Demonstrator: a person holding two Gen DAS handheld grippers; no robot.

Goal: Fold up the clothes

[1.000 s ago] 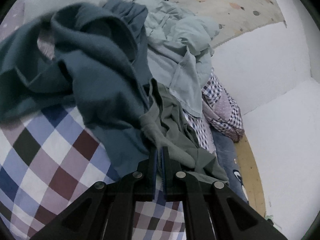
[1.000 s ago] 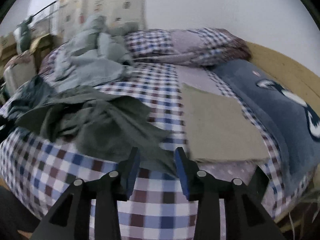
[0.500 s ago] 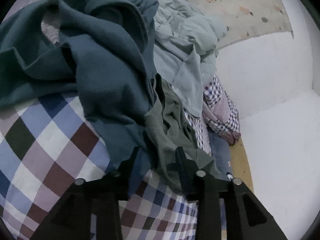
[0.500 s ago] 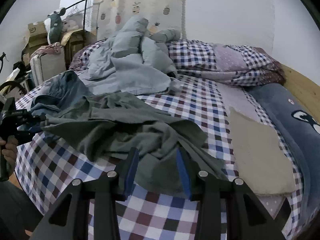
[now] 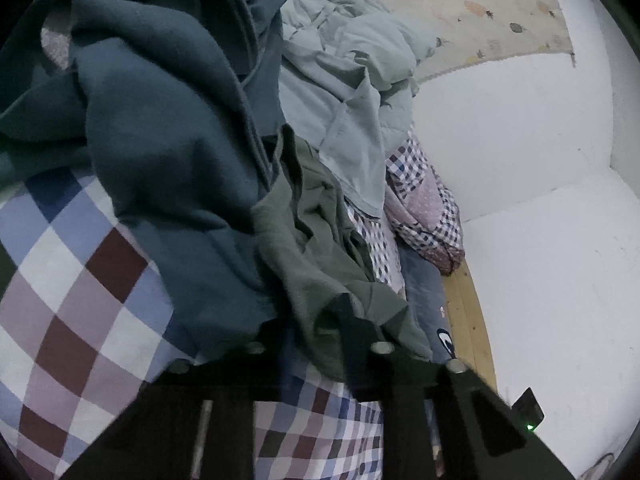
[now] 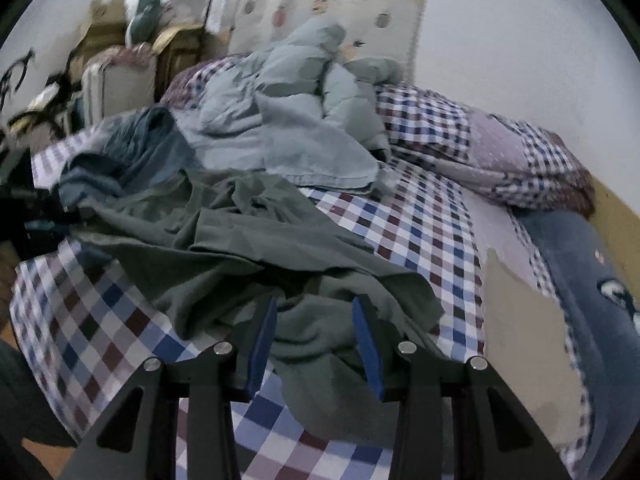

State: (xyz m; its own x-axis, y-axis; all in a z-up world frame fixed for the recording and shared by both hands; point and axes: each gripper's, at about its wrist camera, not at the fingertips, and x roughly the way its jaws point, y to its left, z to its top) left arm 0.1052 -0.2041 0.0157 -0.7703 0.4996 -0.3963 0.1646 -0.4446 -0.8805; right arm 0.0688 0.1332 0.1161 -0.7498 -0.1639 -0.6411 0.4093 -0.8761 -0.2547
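1. Olive-green garment: crumpled, spread across the near middle of the checked bed sheet. Its near hem lies between the fingers of the right hand-held gripper; its far-left end runs toward the left hand-held gripper.
2. Left hand-held gripper: a second ago its jaws were pressed together on an edge of the green cloth; now they stand spread, with the cloth draped loose over and between them. Judged released, or being re-gripped.
3. Right hand-held gripper: jaws spread, blue pads either side of the hem and not pinching it. A second ago it hung short of the garment; it has since come forward onto the hem.
4. Dark teal garment: heaped at the left, overlapping the green one.
5. Pale blue-grey clothing: piled at the far side of the bed, near the checked pillow.
6. Tan folded cloth: flat at the near right, apart from the heap, beside a dark blue blanket.
7. Status: neither tool holds cloth; no fold begun. Judged next need: a grip at each end, so the green piece lifts clear of the teal one.
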